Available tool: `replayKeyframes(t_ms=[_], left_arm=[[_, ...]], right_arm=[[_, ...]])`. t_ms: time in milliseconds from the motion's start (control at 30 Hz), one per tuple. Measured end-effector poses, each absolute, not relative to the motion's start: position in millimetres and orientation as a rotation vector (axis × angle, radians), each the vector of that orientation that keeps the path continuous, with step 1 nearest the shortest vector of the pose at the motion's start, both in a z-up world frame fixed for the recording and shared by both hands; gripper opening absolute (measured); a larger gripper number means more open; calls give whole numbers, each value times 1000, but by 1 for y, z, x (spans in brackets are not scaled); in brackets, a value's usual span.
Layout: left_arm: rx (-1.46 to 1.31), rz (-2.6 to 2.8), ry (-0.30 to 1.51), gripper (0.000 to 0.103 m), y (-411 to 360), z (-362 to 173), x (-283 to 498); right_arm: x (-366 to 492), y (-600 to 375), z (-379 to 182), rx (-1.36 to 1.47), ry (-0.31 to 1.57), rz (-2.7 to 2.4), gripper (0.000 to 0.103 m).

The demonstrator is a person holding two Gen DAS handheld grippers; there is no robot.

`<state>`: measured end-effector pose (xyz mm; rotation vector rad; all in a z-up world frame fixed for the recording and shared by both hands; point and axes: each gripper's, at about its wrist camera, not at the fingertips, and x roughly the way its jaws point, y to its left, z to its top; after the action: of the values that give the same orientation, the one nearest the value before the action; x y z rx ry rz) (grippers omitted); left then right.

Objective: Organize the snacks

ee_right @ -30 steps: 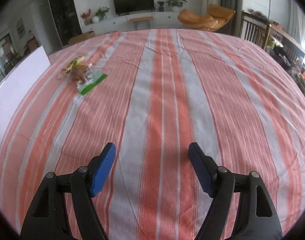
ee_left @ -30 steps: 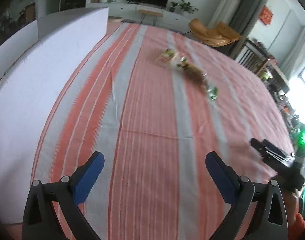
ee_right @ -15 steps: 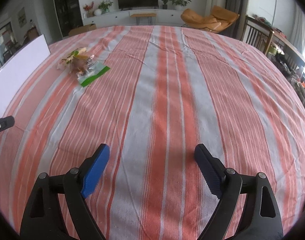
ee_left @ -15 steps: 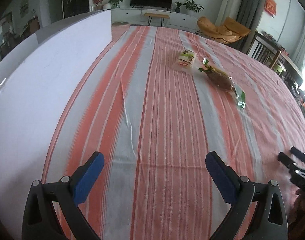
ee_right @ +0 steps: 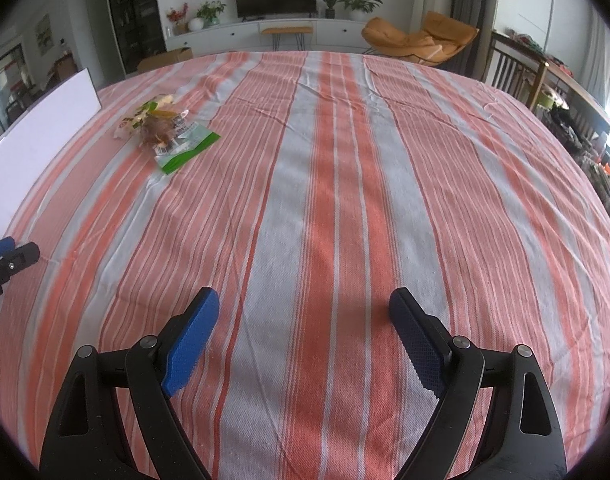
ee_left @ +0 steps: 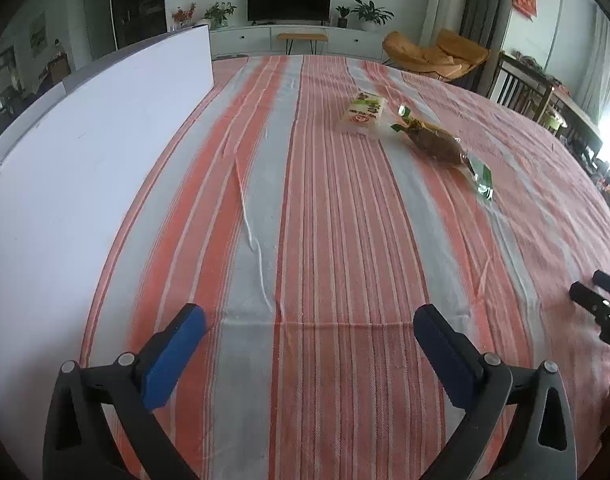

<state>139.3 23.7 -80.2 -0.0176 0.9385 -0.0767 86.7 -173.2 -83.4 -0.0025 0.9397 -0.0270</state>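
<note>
Two snack packets lie on the striped tablecloth [ee_left: 325, 240], far ahead. A white packet with green print [ee_left: 365, 114] lies beside a clear packet of brown snack with green ends [ee_left: 441, 146]. Both also show in the right wrist view, the brown packet [ee_right: 173, 136] in front of the white one [ee_right: 139, 118]. My left gripper [ee_left: 309, 326] is open and empty, low over the cloth. My right gripper [ee_right: 303, 308] is open and empty, and its tips show at the left wrist view's right edge [ee_left: 597, 296].
A white board [ee_left: 85, 168] stands along the table's left side, also in the right wrist view [ee_right: 41, 128]. Beyond the table are an orange lounge chair [ee_right: 417, 38], a TV cabinet [ee_left: 289, 36] and wooden chairs [ee_right: 517, 72] at right.
The left wrist view has swung left and steadied, so the snacks sit more centred and sharper. The right gripper's jaws have opened a little wider. Nothing on the table moved.
</note>
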Motion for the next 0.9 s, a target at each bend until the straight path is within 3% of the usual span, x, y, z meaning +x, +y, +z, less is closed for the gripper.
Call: replayKeyframes(t_ms=[900], left_arm=[[24,-59,948,103,18,-82,141]], right_arm=[[86,-173,-83,-3,940,-28,89]])
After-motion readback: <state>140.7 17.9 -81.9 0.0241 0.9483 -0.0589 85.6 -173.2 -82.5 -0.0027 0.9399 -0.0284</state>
